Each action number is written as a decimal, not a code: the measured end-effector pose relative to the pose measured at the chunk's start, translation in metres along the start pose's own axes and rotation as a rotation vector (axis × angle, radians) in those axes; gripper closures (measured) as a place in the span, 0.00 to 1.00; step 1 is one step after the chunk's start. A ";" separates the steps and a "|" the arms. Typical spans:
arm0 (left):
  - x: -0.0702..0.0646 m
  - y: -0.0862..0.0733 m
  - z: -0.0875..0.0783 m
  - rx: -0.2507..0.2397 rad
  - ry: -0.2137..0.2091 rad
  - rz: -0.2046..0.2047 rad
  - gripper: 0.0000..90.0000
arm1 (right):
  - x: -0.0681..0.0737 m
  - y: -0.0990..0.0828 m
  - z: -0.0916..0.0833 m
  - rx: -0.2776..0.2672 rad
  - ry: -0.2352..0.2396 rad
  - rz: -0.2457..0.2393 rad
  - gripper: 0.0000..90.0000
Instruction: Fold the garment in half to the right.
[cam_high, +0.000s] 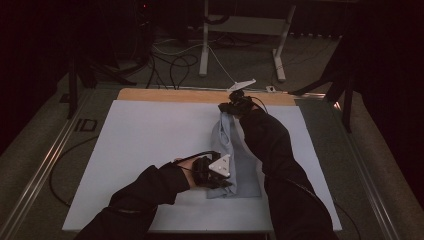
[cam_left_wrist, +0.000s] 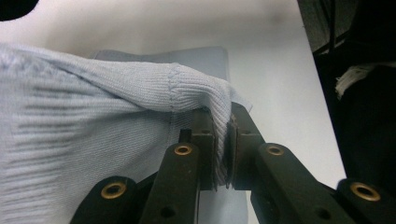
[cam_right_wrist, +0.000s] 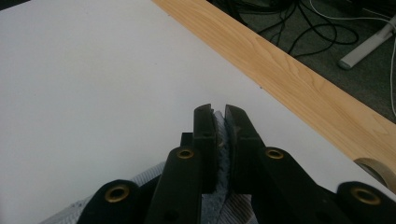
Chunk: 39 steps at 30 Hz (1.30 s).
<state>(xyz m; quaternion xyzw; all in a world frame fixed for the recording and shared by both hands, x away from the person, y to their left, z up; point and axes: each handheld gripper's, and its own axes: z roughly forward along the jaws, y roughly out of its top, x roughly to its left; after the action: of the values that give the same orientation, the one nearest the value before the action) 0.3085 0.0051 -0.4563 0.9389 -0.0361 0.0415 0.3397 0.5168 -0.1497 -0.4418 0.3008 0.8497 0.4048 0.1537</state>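
Note:
A pale blue knitted garment (cam_high: 235, 160) lies folded lengthwise on the white sheet (cam_high: 145, 145), right of its middle. My left gripper (cam_high: 216, 172) is at the garment's near left edge, shut on a ribbed fold of the knit (cam_left_wrist: 205, 93). At the far end my right gripper (cam_high: 234, 106) holds the garment lifted off the sheet. In the right gripper view blue knit (cam_right_wrist: 220, 140) is pinched between the shut jaws. My right sleeve (cam_high: 272, 150) covers part of the garment.
A wooden strip (cam_high: 200, 96) borders the table's far edge. A roll of tape (cam_right_wrist: 378, 170) lies at that edge in the right gripper view. Cables (cam_high: 175, 60) and a white desk frame (cam_high: 205, 40) stand on the floor beyond.

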 end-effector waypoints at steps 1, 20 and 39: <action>0.001 0.001 0.003 -0.002 0.000 -0.004 0.94 | -0.001 -0.002 0.000 -0.002 0.002 0.001 0.94; 0.009 0.018 0.045 0.044 -0.031 -0.014 0.93 | -0.017 -0.023 0.000 -0.048 -0.026 0.083 0.42; 0.007 0.035 0.067 0.032 -0.056 -0.055 0.54 | -0.023 -0.038 -0.039 -0.106 0.067 0.128 0.11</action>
<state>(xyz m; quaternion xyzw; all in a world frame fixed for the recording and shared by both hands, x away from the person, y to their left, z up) 0.3157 -0.0648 -0.4843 0.9457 -0.0192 0.0063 0.3243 0.5000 -0.2067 -0.4469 0.3322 0.8109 0.4678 0.1147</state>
